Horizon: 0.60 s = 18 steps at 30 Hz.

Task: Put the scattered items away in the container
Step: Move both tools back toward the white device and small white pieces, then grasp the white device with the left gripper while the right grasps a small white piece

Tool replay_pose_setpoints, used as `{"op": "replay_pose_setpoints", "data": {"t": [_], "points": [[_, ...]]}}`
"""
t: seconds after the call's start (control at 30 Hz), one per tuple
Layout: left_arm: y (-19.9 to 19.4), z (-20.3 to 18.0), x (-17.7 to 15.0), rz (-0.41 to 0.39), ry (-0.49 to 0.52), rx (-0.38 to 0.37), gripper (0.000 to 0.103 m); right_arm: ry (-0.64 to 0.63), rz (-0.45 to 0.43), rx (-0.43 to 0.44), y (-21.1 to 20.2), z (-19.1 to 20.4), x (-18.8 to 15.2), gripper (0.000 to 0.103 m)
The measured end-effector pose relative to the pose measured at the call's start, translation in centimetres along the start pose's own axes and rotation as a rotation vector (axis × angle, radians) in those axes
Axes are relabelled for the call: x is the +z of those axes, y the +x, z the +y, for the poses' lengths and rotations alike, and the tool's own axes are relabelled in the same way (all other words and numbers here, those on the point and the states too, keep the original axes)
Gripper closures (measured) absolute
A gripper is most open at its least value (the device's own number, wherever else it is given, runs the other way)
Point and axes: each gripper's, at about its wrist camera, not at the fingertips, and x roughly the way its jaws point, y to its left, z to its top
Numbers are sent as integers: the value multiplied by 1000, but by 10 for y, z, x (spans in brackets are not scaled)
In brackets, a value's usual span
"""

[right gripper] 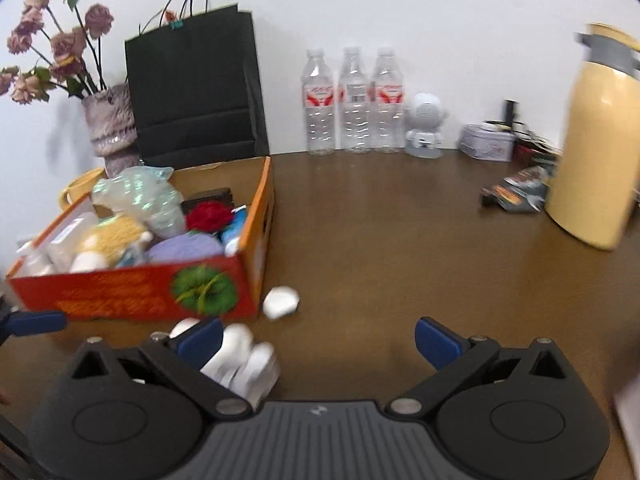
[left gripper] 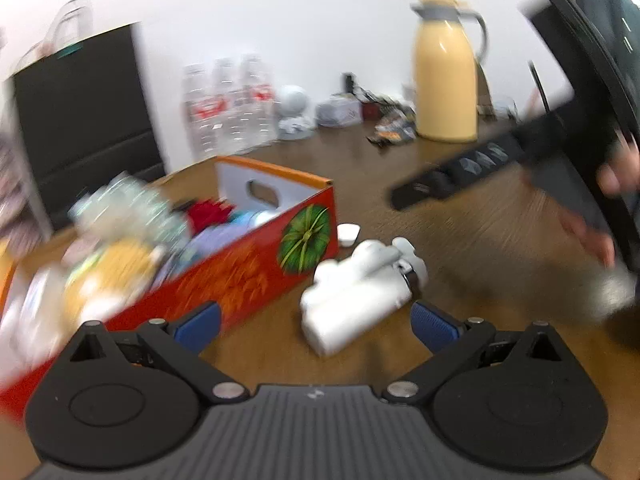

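While most of the loose things already lie in the box [right gripper: 224, 288], two white pieces are left on the table [right gripper: 400, 240], so the step in hand looks like the last pickups. In the left wrist view the left claw [left gripper: 316, 326] hangs with its blue fingers spread wide and nothing between them, and the white toy [left gripper: 360, 292] lies on the wood just ahead at twelve o'clock, beside the box's near corner. A small white cap [left gripper: 347, 234] sits farther on, close to that same corner. The right claw [right gripper: 318, 338] is likewise spread and empty; from it the toy lies at about nine o'clock, partly behind its left finger, and the cap at eleven o'clock.

Next, I judge, the left claw must drop over the toy, close across its narrower body, then lift it over the box wall.

The box is nearly full: a crinkled plastic bag [right gripper: 140, 196], a red flower [right gripper: 208, 216], a purple bundle [right gripper: 184, 248], a yellow knitted thing [right gripper: 112, 236], a blue tube [right gripper: 234, 228].
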Motion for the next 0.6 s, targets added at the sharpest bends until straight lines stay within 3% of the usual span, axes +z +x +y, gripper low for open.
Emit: {"op": "replay_pose_setpoints", "data": {"t": [0.13, 0.23, 0.3, 0.4, 0.6], "points": [[31, -3, 11, 16, 50, -78, 0, -94, 44, 97, 51, -10, 20, 17], [37, -11, 7, -20, 122, -103, 1, -126, 125, 168, 78, -13, 20, 25], [40, -16, 3, -34, 172, -128, 14, -163, 152, 204, 86, -10, 16, 26], [47, -18, -1, 1, 173, -188, 28, -222, 136, 233, 90, 1, 15, 28], [38, -9, -12, 37, 76, -207, 39, -252, 111, 308, 94, 12, 13, 32]]}}
